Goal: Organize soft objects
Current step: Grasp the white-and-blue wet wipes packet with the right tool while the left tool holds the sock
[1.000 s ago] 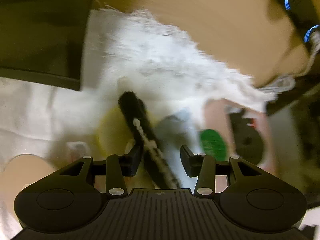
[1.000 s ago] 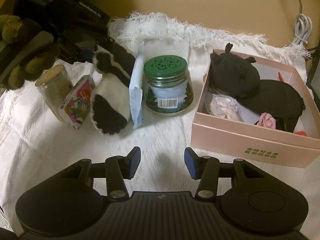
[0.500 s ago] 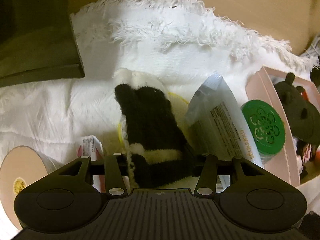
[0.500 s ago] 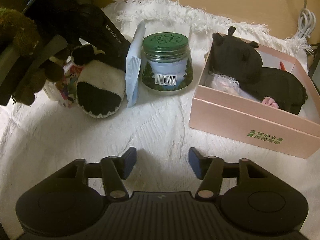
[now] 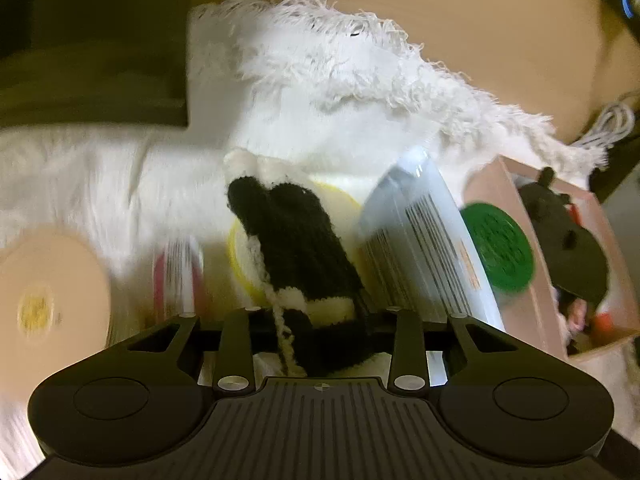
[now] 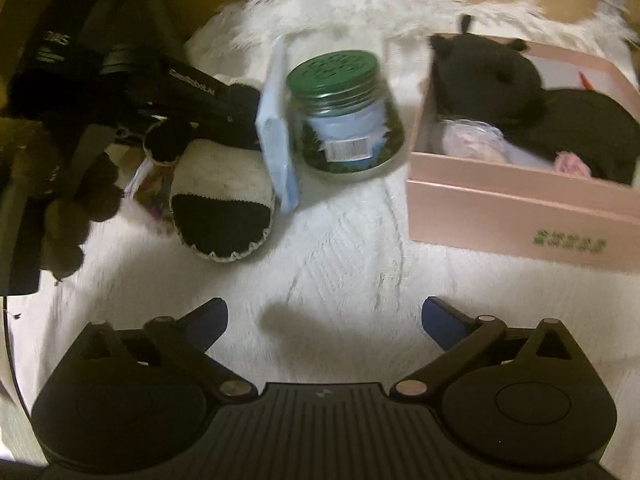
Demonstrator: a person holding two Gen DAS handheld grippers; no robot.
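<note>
A black and white sock (image 5: 296,248) lies on the white cloth between a card pack and a pale blue packet. My left gripper (image 5: 320,316) reaches down over it and its jaws are closing, with the sock's cuff squeezed between them; the fingertips are hidden behind the fabric. In the right wrist view the same sock (image 6: 224,200) shows its black toe toward me, with the left gripper (image 6: 192,96) on its far end. My right gripper (image 6: 324,320) hovers over bare cloth, its jaws opening wide with nothing between them. A pink box (image 6: 520,208) at the right holds a black plush toy (image 6: 488,76).
A green-lidded jar (image 6: 344,120) stands between the pale blue packet (image 6: 276,148) and the box. A tan-lidded canister (image 5: 52,288) and the card pack (image 5: 176,276) are left of the sock. Something brown and furry (image 6: 60,208) hangs at the left edge. The fringed cloth edge (image 5: 360,60) is behind.
My left gripper came down over the sock and its jaws narrowed around the cuff. My right gripper's jaws spread from half open to wide open.
</note>
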